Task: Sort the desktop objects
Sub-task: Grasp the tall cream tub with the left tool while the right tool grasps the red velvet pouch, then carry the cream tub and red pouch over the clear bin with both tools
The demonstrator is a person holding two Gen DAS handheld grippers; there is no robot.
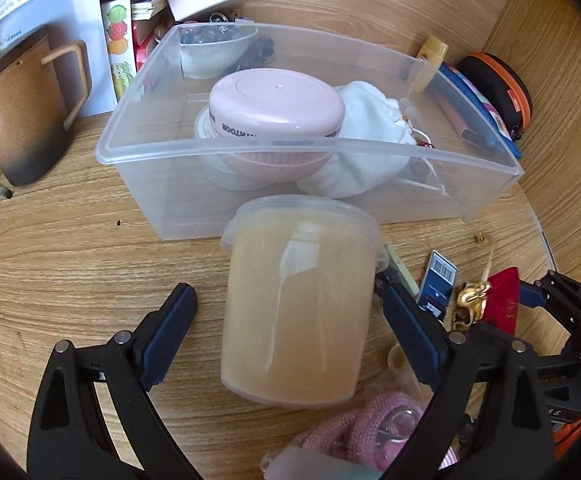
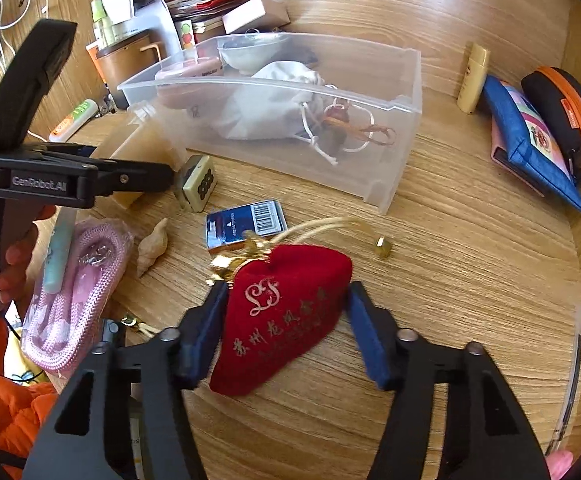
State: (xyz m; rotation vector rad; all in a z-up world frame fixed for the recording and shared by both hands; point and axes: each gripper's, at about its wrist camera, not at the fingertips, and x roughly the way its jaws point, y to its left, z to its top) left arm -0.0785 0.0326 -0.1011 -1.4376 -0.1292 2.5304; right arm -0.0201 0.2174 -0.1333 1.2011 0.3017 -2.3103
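Slippage threatens: the right tool (image 2: 286, 332) pinches only one side of the red pouch (image 2: 282, 316), while the left tool (image 1: 286, 308), open, straddles the jar (image 1: 298, 300) without clamping.

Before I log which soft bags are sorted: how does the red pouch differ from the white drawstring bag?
The red pouch is velvety red with pale printed lettering; the white drawstring bag is plain white. The red pouch lies on the wooden desk outside the clear bin; the white bag sits inside it. The red pouch lies between the right tool's fingers; nothing grips the white bag. Both are soft cloth bags.
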